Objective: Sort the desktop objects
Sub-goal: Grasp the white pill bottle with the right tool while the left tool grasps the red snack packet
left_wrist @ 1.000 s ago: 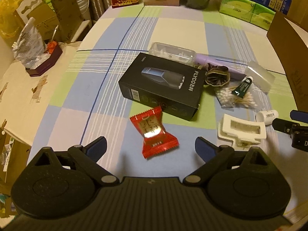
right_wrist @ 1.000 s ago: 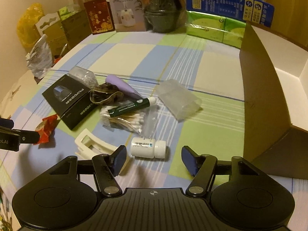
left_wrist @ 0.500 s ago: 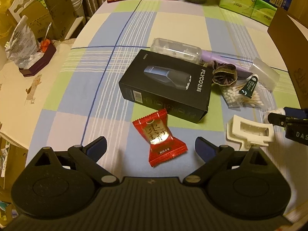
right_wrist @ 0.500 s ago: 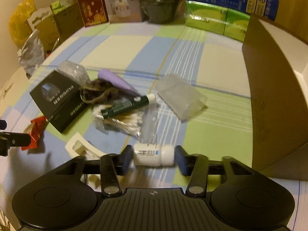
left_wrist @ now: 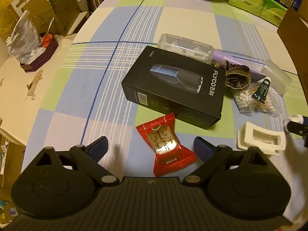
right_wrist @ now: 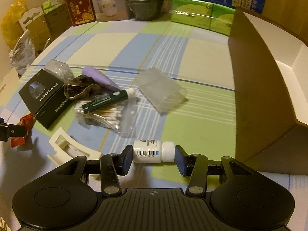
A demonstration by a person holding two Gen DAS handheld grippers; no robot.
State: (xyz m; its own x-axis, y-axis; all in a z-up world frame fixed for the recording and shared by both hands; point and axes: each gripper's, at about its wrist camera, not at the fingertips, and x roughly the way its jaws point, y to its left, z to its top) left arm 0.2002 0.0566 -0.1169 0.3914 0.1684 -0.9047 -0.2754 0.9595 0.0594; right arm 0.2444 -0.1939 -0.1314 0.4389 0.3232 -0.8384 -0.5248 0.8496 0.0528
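while the left tool gapes over a red packet, the right tool clamps the pill bottle lengthwise.

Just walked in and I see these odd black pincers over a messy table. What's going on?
A person is tidying the table with a handheld gripper in each hand. The right gripper is shut on a small white pill bottle, held sideways beside a big brown box. The left gripper hangs open around a red snack packet, not gripping it.

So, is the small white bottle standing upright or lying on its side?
On its side. The bottle lies horizontally with its cap pointing right, clamped end to end in the right tool.
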